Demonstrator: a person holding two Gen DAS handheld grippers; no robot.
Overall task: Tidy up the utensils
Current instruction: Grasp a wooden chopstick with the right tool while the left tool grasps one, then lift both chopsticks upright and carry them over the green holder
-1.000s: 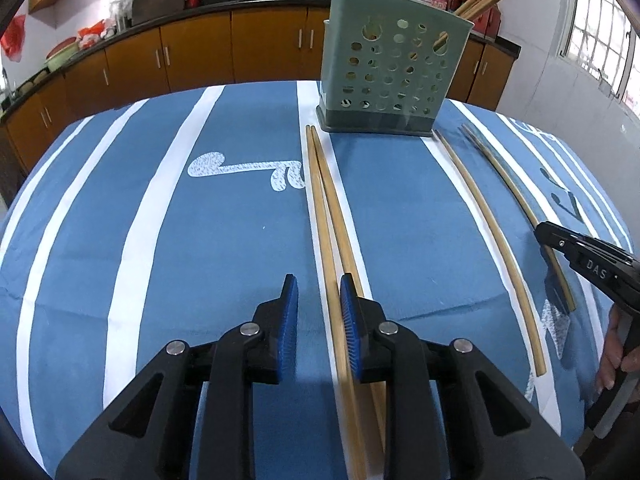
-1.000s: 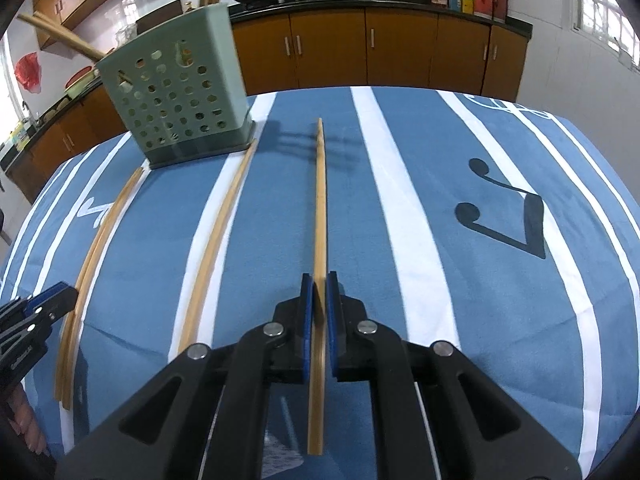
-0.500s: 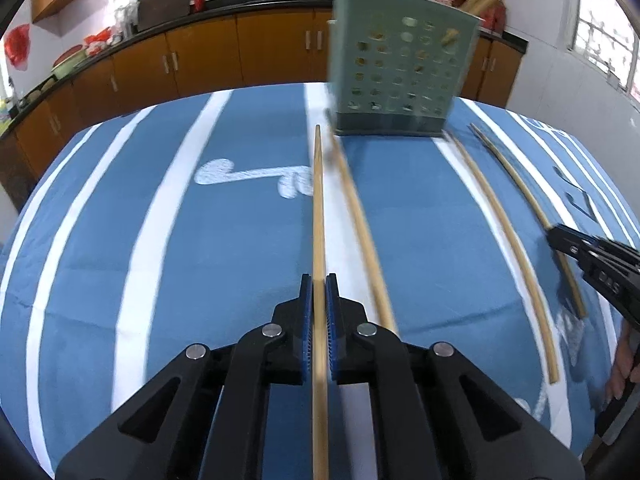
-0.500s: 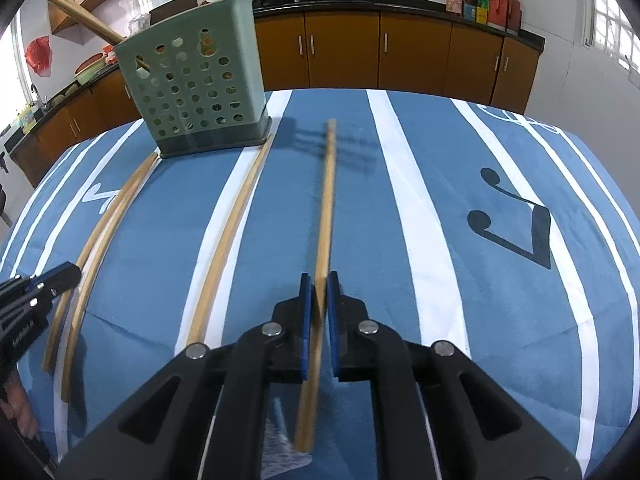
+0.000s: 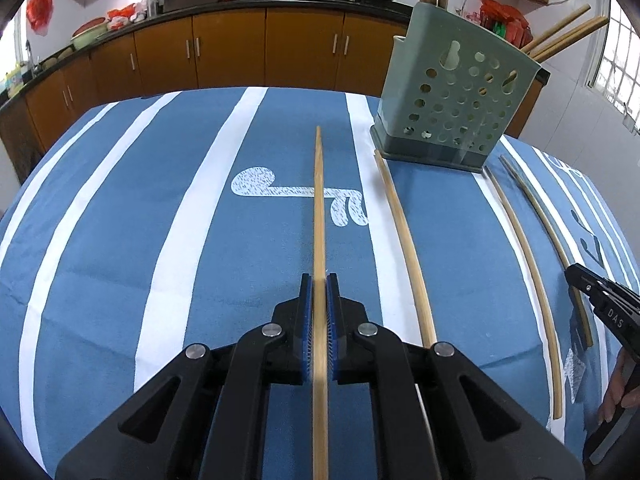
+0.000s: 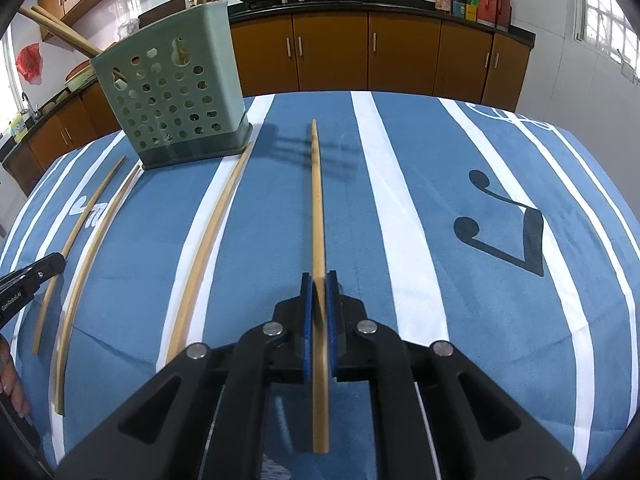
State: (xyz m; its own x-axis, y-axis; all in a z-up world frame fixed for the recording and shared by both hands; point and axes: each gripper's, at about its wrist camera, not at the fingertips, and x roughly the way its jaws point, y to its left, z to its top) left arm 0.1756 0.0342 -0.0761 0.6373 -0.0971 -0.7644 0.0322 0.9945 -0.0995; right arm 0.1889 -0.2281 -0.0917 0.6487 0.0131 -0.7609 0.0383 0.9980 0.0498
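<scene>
Since a sec ago the left tongs (image 5: 319,280) went from spread beside a chopstick pair to pinching one stick; its partner lies apart on the cloth now. Right tongs' grip unchanged.

Left wrist view: left tongs pressed on the left chopstick (image 5: 319,208), long axis running straight away from cam, tapered tip pointing to the far cabinets, tip lifted off the blue striped bench (image 5: 120,240). Holder (image 5: 452,92), pale green w/ holes, stands far right on the bench, several sticks already poking out its top. Loose stick (image 5: 404,240) lies just right of the held one, far end near the holder base. Two more loose sticks (image 5: 532,280) further right, roughly parallel. Right tongs (image 5: 600,300) peek in at right edge, seen side-on.

Right wrist view: right tongs (image 6: 319,280) pinching the right chopstick (image 6: 318,208), axis also pointing away, tip toward far edge, butt end sticking out behind the pads. Only this view shows the black music note print (image 6: 504,232) on the cloth's right side. Holder sits far left here; three loose sticks lie left of the held one.
</scene>
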